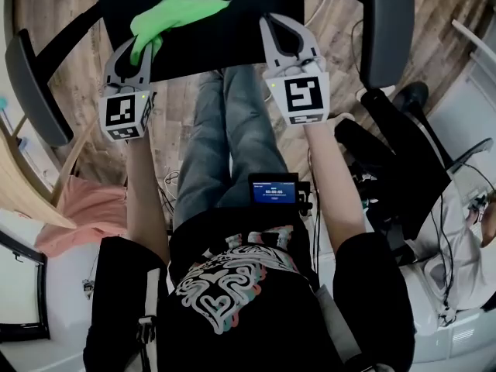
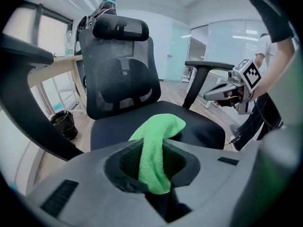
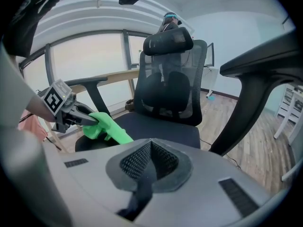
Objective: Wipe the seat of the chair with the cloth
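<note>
The black chair seat (image 1: pixel 225 29) lies ahead of me, at the top of the head view. A bright green cloth (image 1: pixel 177 15) rests on its left part. My left gripper (image 1: pixel 144 49) is shut on the cloth's near end. In the left gripper view the cloth (image 2: pixel 158 126) runs from between the jaws out onto the seat (image 2: pixel 203 129). My right gripper (image 1: pixel 277 25) hovers at the seat's front right, shut with nothing in it. In the right gripper view its jaws meet at a point (image 3: pixel 150 145); the left gripper (image 3: pixel 71 115) and cloth (image 3: pixel 108 130) show at left over the seat (image 3: pixel 163 126).
A mesh backrest (image 2: pixel 120 82) with a headrest (image 2: pixel 120 28) stands behind the seat. Armrests (image 1: pixel 31 84) (image 1: pixel 387 25) flank it. My legs in jeans (image 1: pixel 225 146) stand at the seat's front. Another black chair (image 1: pixel 403 169) is at right, a bin (image 2: pixel 61 123) and a desk (image 2: pixel 52 65) at left.
</note>
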